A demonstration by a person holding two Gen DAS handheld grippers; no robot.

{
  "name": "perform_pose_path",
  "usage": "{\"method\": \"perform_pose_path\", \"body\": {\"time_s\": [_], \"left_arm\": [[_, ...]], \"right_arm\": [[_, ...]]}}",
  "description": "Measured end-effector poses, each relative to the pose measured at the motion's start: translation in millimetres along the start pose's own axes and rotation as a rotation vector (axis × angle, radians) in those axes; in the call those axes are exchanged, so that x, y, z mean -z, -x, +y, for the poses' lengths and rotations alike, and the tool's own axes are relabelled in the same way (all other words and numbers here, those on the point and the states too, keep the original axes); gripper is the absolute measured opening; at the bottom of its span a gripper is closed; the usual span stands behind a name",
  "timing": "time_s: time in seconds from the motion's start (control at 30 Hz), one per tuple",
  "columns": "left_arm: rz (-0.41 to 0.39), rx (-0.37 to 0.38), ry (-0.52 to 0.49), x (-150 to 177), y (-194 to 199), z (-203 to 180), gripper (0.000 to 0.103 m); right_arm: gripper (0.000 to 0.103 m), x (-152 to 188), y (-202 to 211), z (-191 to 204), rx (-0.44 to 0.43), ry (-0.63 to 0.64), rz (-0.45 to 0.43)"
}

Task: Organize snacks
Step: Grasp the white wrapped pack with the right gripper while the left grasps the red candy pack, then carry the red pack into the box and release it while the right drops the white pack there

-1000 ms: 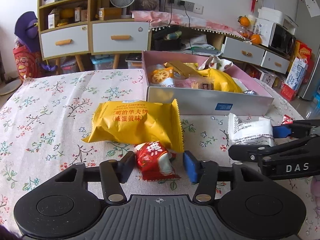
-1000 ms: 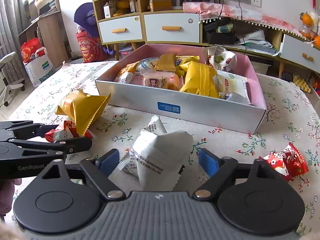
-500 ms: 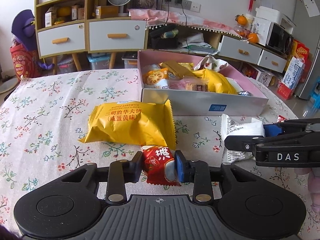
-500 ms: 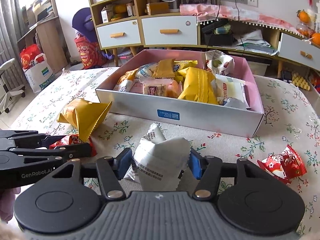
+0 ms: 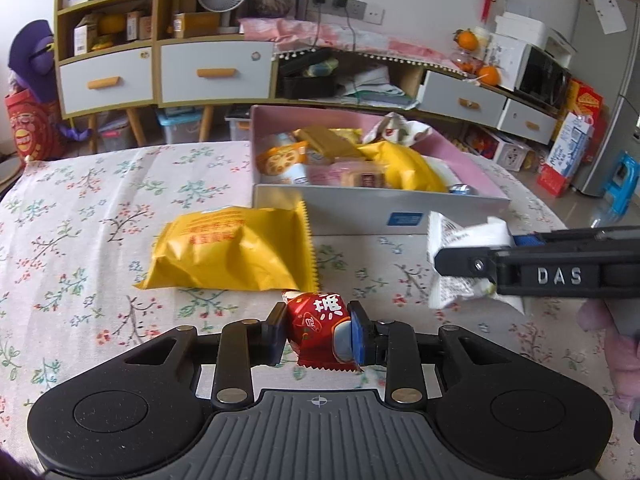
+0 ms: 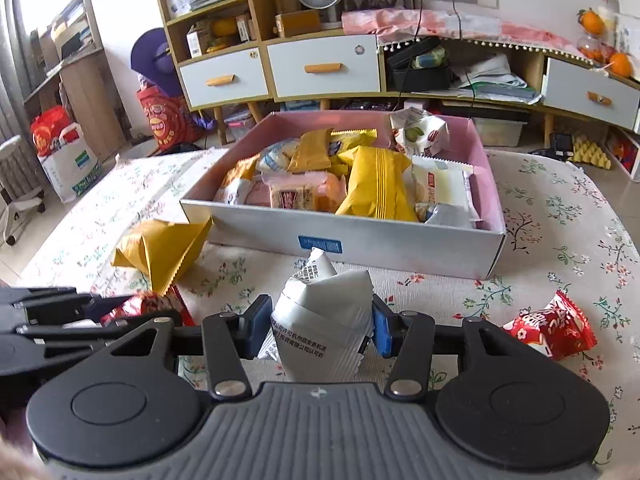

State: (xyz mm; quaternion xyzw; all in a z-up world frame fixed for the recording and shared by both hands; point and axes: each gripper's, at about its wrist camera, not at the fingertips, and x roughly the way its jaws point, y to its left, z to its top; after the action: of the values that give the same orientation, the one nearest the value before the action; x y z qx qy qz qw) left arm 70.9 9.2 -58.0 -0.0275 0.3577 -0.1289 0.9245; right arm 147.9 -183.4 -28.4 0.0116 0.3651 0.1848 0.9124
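My left gripper [image 5: 318, 330] is shut on a small red snack packet [image 5: 322, 330] and holds it just above the floral tablecloth. My right gripper [image 6: 316, 326] is shut on a white snack packet [image 6: 322, 326], lifted off the cloth; it shows at the right of the left wrist view [image 5: 460, 264]. A grey box with a pink inside [image 6: 400, 246], filled with several snacks, stands beyond both grippers. A large yellow packet [image 5: 236, 254] lies on the cloth ahead of the left gripper. A second red packet [image 6: 554, 328] lies right of the right gripper.
The table with the floral cloth [image 5: 80, 216] ends at the far edge behind the box. Cabinets with drawers [image 6: 320, 66] and shelves stand beyond it. A pink-gloved hand [image 5: 620, 344] holds the right gripper.
Both grippers closed on their packets, the left on the red one and the right on the white one, and both packets have risen off the cloth.
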Motion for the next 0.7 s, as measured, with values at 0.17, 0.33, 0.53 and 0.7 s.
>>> {"method": "perform_pose_path", "body": {"time_s": [0.17, 0.33, 0.53, 0.7], "left_arm": [[-0.006, 0.039, -0.019, -2, 3, -13, 0.028], [-0.019, 0.070, -0.034, -5, 6, -25, 0.028], [-0.038, 0.105, -0.031, -12, 8, -37, 0.028], [-0.046, 0.130, -0.026, -16, 8, -49, 0.028]], "right_arm": [[0.047, -4, 6, -3, -0.006, -0.024, -0.021], [0.047, -8, 11, -10, 0.004, -0.052, -0.040], [0.047, -12, 17, -21, 0.022, -0.093, -0.061], [0.047, -15, 22, -28, 0.035, -0.113, -0.082]]}}
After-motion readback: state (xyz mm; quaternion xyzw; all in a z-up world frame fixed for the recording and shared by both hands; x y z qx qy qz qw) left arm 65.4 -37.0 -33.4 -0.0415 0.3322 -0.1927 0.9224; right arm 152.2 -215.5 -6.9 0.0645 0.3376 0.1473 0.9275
